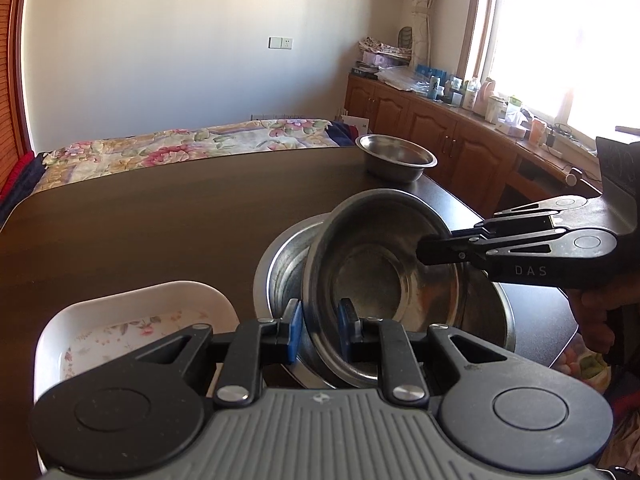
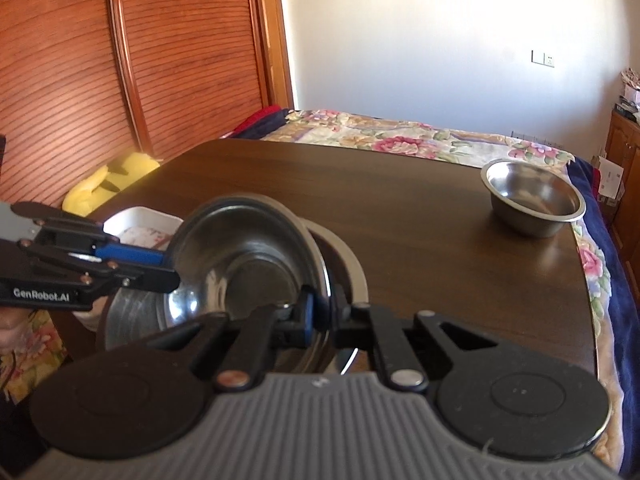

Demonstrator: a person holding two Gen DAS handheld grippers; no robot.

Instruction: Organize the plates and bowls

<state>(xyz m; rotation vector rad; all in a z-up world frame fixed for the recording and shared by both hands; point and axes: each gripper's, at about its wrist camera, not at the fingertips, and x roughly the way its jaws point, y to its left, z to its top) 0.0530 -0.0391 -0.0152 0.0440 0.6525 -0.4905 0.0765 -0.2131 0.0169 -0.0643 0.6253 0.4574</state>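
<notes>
**Op 1:** Dark wood table [image 1: 160,232] fills both wrist views, with a floral bedspread [image 2: 400,136] behind it and a slatted wooden door [image 2: 80,60] at the back. From my feed I log three steel vessels. A small steel bowl [image 1: 396,158] stands upright on its own near the far right edge of the table, well apart from the rest.

**Op 2:** Noted. The middle bowl [image 1: 380,272] is tilted up on edge, its mouth turned toward the left camera. It leans inside a larger steel bowl [image 1: 280,268] that sits flat on the table.

**Op 1:** My left tool [image 1: 318,322] is clamped on the near rim of that tilted bowl; one blue pad [image 1: 294,328] sits outside the wall, the other inside.

**Op 2:** My right tool [image 2: 322,306] grips the opposite rim, its two sides drawn tight together on the thin metal edge. So the bowl is held from both sides, over the larger one.

**Op 1:** Just left of the pair, a white dish with a flower print [image 1: 132,320] lies on the table, close by the larger bowl. I cannot tell whether they touch.

**Op 2:** A wooden cabinet run [image 1: 440,120] under the window [image 1: 560,40] carries clutter.
</notes>
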